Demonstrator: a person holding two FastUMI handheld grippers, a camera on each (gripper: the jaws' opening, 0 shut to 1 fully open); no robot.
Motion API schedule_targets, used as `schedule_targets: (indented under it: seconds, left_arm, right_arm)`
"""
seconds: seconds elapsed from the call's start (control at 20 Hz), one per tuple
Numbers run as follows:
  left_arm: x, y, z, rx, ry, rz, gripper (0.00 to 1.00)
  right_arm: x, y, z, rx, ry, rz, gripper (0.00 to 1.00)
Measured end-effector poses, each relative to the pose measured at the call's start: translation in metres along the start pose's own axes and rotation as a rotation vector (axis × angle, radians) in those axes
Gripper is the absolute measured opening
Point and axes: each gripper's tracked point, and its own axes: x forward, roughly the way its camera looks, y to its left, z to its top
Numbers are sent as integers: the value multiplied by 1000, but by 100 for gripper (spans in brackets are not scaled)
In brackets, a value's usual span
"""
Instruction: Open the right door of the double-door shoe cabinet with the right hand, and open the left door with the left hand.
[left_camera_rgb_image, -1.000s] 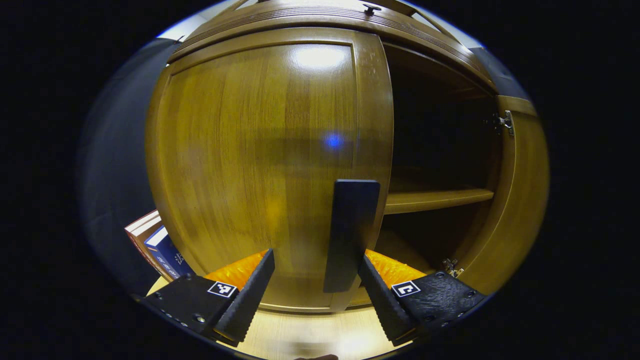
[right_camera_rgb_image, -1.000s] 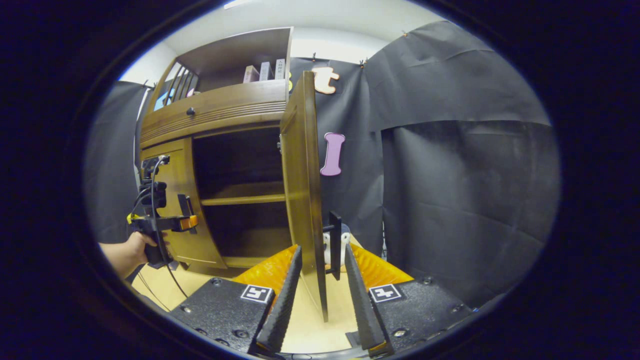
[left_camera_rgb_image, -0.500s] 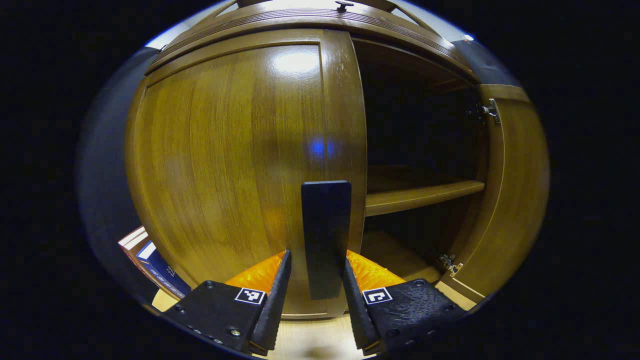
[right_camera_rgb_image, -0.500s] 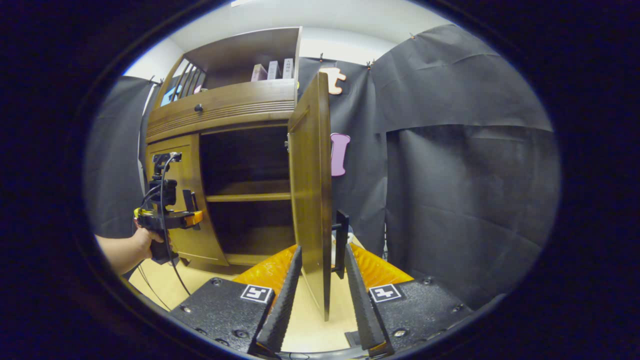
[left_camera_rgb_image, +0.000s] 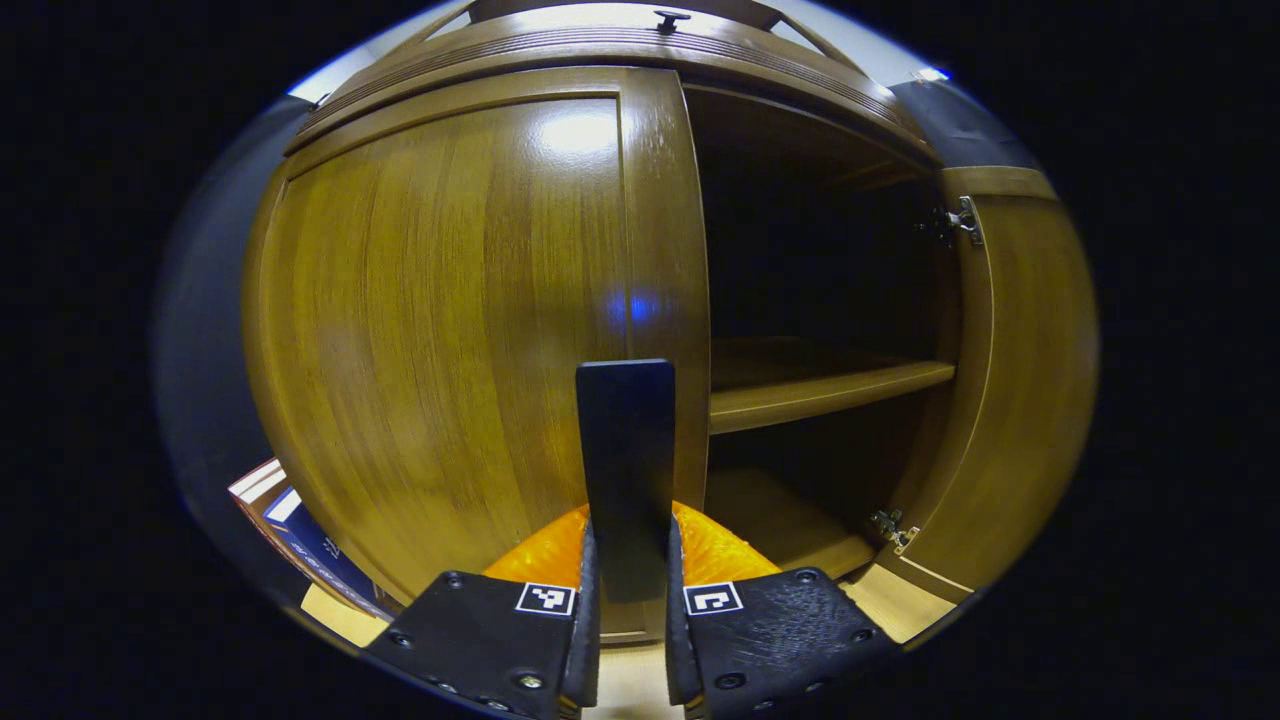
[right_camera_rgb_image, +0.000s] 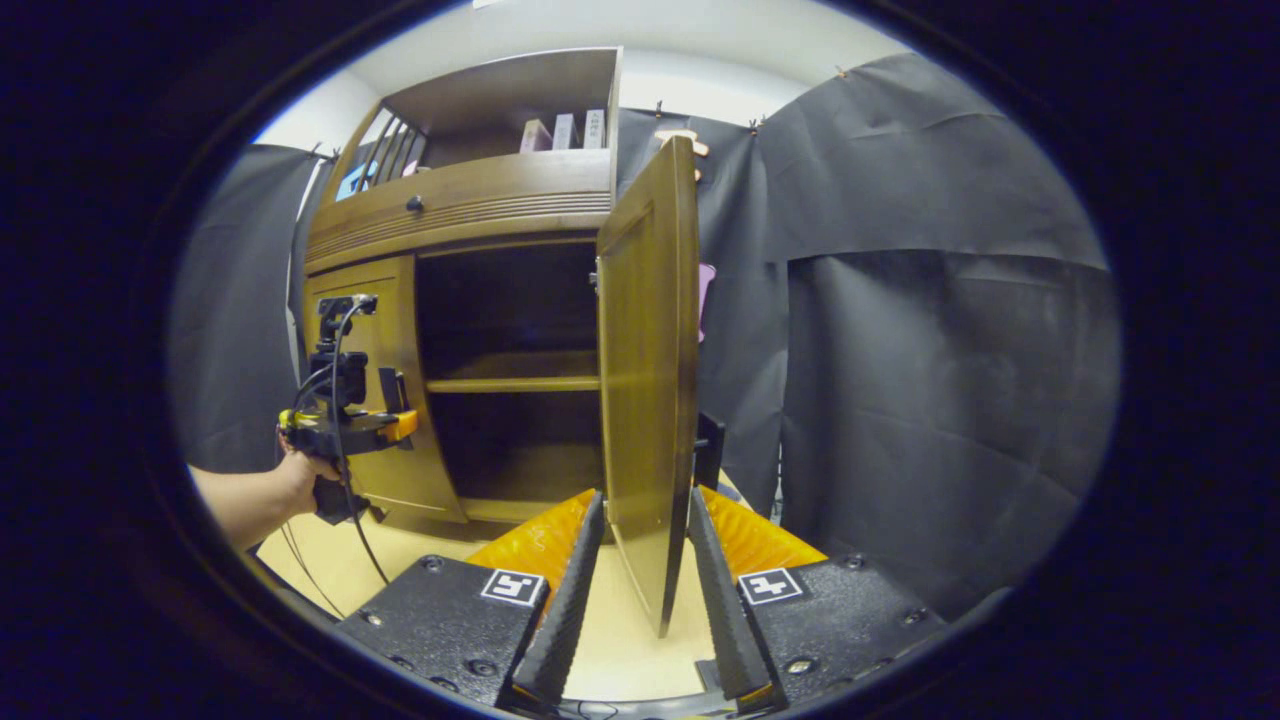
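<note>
The wooden shoe cabinet's left door (left_camera_rgb_image: 450, 330) stands closed, with a dark vertical handle (left_camera_rgb_image: 625, 460) near its right edge. My left gripper (left_camera_rgb_image: 628, 600) is shut on that handle, one finger pressed to each side. The right door (left_camera_rgb_image: 1010, 370) is swung open, baring a dark interior with a shelf (left_camera_rgb_image: 820, 385). In the right gripper view that right door (right_camera_rgb_image: 650, 380) is seen nearly edge-on. Its lower edge sits between the fingers of my right gripper (right_camera_rgb_image: 640, 570), which is open, and its handle (right_camera_rgb_image: 708, 450) peeks out behind. Farther left, a hand holds the left gripper (right_camera_rgb_image: 350, 430) at the left door.
Books (left_camera_rgb_image: 290, 510) lie low beside the cabinet's left side. Above the doors runs a drawer with a knob (right_camera_rgb_image: 413, 204), and an upper shelf holds several books (right_camera_rgb_image: 565, 132). Black cloth wall (right_camera_rgb_image: 930, 400) hangs close on the right. The floor (right_camera_rgb_image: 330, 570) is light wood.
My left gripper's fingers have closed from wide apart onto the left door's handle. The right door has swung a little farther open, staying between the right gripper's fingers.
</note>
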Motion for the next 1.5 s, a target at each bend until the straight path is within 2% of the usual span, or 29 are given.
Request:
schedule_targets:
  seconds: [0.05,0.1,0.35,0.5,0.55,0.6,0.65,0.7,0.8,0.85,0.9,0.95,1.25,1.3,1.35,1.4,1.5]
  left_arm:
    - [0,0,-1,-1,4,7,34]
    - [-1,0,-1,-5,9,12,25]
    - [-16,0,-5,-13,23,9,25]
    - [-30,3,-8,-36,24,58,25]
    - [-35,4,-9,-37,22,67,25]
    - [-37,4,-10,-39,26,71,34]
    - [-41,4,-10,-42,30,71,34]
    - [-45,4,-11,-47,34,73,25]
    - [-54,7,-14,-47,38,81,25]
    - [-59,7,-14,-44,38,87,34]
    - [-63,8,-15,-45,40,94,34]
    - [-68,9,-16,-44,40,99,25]
    - [-96,18,-21,-50,44,137,25]
    - [-102,21,-21,-59,39,144,33]
    - [-108,23,-24,-70,42,147,33]
    - [-114,24,-23,-71,43,148,17]
    - [-124,30,-26,-56,41,163,17]
  right_arm:
    - [0,2,1,-2,-2,7,58]
    - [2,3,2,-5,-3,13,58]
    - [7,13,6,-23,-21,61,58]
    - [6,22,3,-21,-16,109,58]
    - [9,25,4,-22,-15,118,58]
    - [10,27,4,-23,-14,130,58]
    - [11,30,5,-27,-17,143,58]
    - [11,32,6,-31,-18,154,57]
    - [14,32,5,-33,-19,167,58]
    - [14,33,6,-32,-18,175,58]
    - [15,35,6,-32,-18,182,58]
    - [15,36,5,-33,-18,191,57]
    - [18,49,5,-72,-14,264,58]
    - [17,52,4,-75,-12,281,58]
    - [19,55,3,-78,-11,294,58]
    - [19,56,2,-82,-9,305,58]
    - [19,58,1,-92,-2,324,58]
